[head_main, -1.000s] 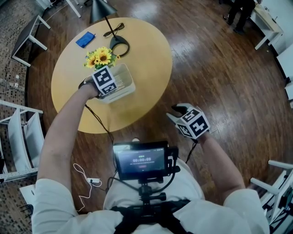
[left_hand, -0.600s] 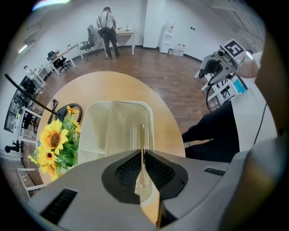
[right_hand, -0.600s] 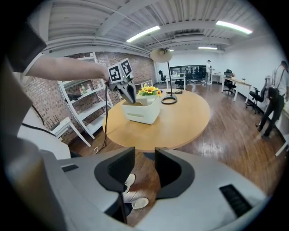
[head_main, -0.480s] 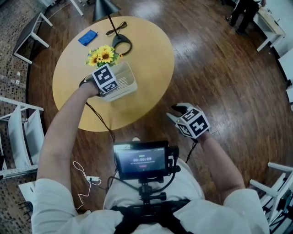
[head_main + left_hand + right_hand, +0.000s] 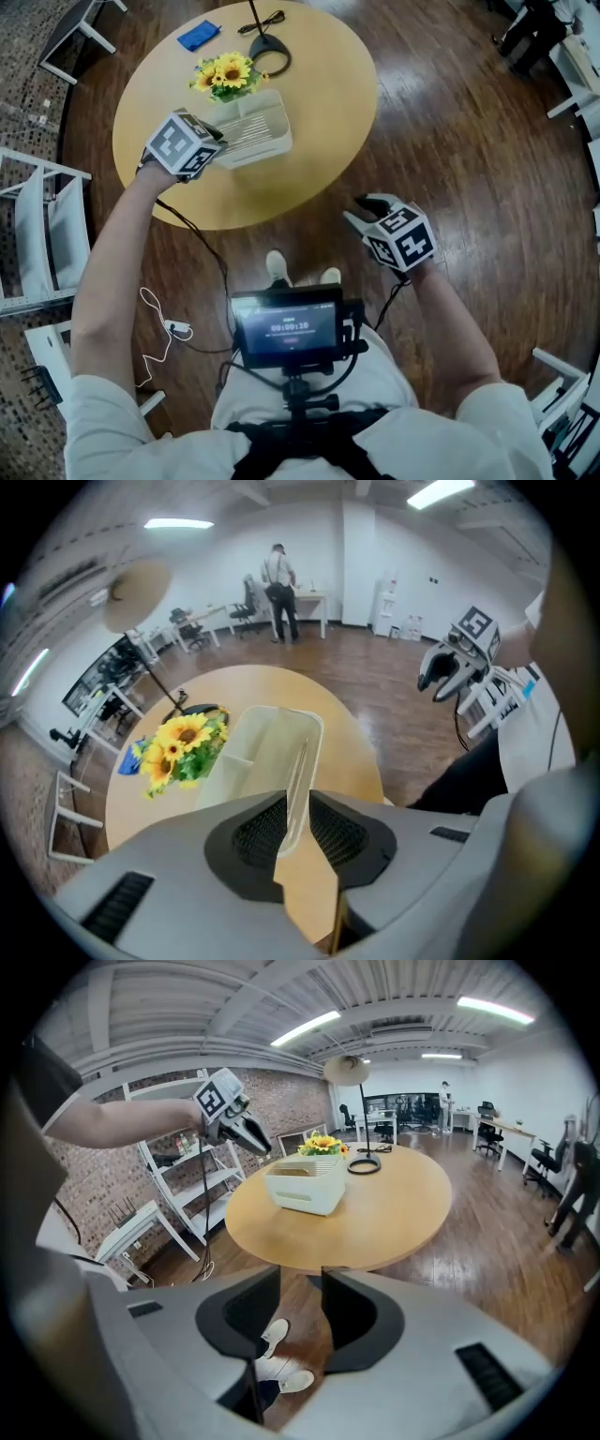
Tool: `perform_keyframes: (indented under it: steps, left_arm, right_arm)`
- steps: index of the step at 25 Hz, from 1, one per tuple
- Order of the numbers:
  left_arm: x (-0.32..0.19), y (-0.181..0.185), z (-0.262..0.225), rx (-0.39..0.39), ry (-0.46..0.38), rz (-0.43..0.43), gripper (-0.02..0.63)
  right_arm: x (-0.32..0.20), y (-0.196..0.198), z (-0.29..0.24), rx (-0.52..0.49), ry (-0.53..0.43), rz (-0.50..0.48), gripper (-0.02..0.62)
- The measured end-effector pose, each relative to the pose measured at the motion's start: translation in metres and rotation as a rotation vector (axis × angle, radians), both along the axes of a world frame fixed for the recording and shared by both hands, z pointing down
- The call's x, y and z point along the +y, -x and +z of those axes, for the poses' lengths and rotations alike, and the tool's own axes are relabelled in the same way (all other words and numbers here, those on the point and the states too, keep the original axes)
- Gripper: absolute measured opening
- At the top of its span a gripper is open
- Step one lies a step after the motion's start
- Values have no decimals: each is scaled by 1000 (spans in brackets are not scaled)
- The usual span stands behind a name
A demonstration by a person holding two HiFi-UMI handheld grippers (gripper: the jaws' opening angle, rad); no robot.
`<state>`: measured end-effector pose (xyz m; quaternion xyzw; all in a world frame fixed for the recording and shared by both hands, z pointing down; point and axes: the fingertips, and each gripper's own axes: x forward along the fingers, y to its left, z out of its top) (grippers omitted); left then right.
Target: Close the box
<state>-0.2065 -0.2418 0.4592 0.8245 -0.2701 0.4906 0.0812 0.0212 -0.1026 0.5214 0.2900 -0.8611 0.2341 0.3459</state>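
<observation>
Right gripper view: left gripper point(image 5: 264, 1147) off box point(image 5: 305, 1190), jaws just opening, empty.

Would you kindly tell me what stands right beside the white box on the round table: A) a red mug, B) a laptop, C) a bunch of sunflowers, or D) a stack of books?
C: the sunflowers stand right beside the box on the table, on the side away from the person.
</observation>
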Motion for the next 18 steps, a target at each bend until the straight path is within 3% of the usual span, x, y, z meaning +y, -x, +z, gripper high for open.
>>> perform_keyframes:
  steps: [3,7,14,18]
  left_arm:
    - [29,32,-8,81,-84,-178,75]
    - [95,77,16,163,-111,-391,76]
    - [216,114,26,482,-165,-717,81]
    - [282,142,27,503,-214,-815,81]
  right_arm:
    - [3,5,7,0,-8,-12,147]
    - [7,9,11,1,-38,6,146]
    - [34,-7,-4,-62,-81,134,155]
    - [68,-8,-9,-53,-99,207,155]
